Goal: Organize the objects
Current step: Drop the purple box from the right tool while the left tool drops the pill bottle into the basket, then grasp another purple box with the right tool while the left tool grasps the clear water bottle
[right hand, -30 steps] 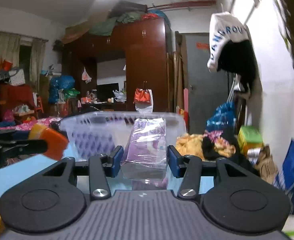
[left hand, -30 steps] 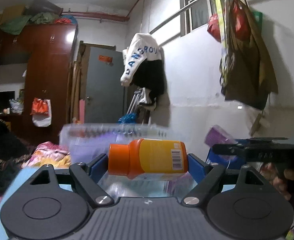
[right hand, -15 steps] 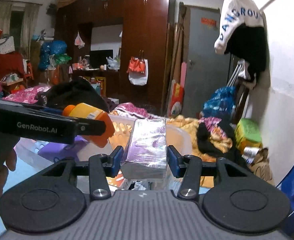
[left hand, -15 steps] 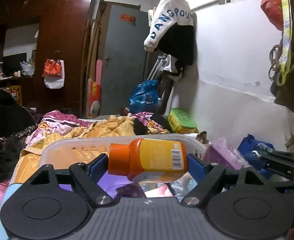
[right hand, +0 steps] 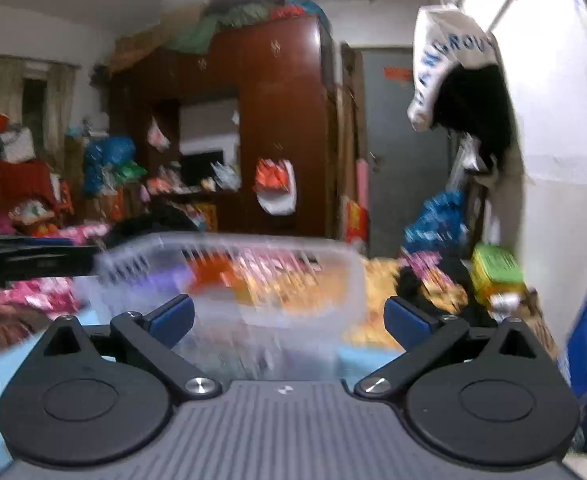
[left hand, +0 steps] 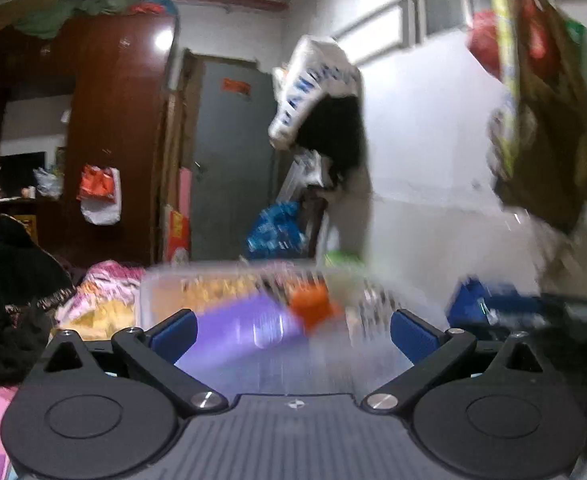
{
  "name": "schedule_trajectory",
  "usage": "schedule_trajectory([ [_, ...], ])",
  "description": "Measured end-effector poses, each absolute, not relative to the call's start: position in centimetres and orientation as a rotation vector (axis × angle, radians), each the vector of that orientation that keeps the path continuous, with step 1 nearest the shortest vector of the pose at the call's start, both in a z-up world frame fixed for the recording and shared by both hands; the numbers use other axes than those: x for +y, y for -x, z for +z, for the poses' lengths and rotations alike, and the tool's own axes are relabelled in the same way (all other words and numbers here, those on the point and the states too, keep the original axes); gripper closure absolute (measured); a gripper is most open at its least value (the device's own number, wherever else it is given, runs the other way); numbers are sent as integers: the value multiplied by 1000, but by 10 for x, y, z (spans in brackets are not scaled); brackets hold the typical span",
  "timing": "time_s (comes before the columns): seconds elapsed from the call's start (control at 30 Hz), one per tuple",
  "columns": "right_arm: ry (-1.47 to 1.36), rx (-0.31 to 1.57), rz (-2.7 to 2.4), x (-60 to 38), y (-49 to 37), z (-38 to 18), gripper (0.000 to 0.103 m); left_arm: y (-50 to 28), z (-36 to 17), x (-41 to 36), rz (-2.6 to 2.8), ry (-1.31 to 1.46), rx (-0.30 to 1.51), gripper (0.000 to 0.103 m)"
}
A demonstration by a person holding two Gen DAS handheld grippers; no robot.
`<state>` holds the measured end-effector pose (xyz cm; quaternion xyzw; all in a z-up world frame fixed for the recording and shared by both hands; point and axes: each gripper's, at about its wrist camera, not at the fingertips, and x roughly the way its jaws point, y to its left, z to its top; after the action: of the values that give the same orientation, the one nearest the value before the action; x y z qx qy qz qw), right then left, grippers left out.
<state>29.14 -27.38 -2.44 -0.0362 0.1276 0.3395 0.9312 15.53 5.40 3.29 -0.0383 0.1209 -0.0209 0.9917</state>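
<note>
Just beyond both sets of tongs sits a clear plastic bin (left hand: 229,300), its rim smeared by motion blur in both wrist views, and it seems to be the collecting place for the loose objects. The left tongs (left hand: 293,330) are spread wide with nothing between the blue pads; past them, inside the bin, an orange-capped bottle (left hand: 311,306) lies beside a purple pack (left hand: 237,330), low against the near wall, though the blur hides exactly how they rest. The right tongs (right hand: 289,318) are likewise wide open and empty, pointed at the bin's near side, where orange and purple patches show through the translucent wall. Both objects lying in the bin with the jaws parted suggests the drop-off step is done for this pair. The left tool's dark body (right hand: 33,262) shows at the left edge of the right view, level with the bin's rim, so the two tools are close together and could knock each other when pulling away.
</note>
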Motion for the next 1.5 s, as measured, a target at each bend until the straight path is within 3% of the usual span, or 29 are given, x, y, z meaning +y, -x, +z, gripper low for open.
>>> schedule_trajectory([
  [0.17,65,494,638,-269,-318,-72,0,-155,-5,59,-40,101,376,0],
  [0.3,13,575,646,-264,-336,-83,0,-174,-21,58,-48,134,466,0],
  [0.5,55,583,649,-252,-324,-88,0,-185,-41,48,-33,133,546,0],
  [0.67,86,593,641,-243,-321,-89,12,-188,-54,48,-12,145,570,1],
  [0.8,94,612,654,-239,-320,-92,26,-188,-59,50,-7,156,592,13],
  [0.83,95,613,659,-239,-319,-91,34,-188,-60,51,-7,161,592,23],
  [0.87,98,614,668,-238,-318,-91,34,-188,-60,53,-14,170,590,32],
  [0.9,105,608,663,-238,-317,-91,35,-187,-61,54,-23,181,590,34],
  [1.5,84,478,667,-246,-295,-71,36,-150,-43,53,-122,175,371,46],
])
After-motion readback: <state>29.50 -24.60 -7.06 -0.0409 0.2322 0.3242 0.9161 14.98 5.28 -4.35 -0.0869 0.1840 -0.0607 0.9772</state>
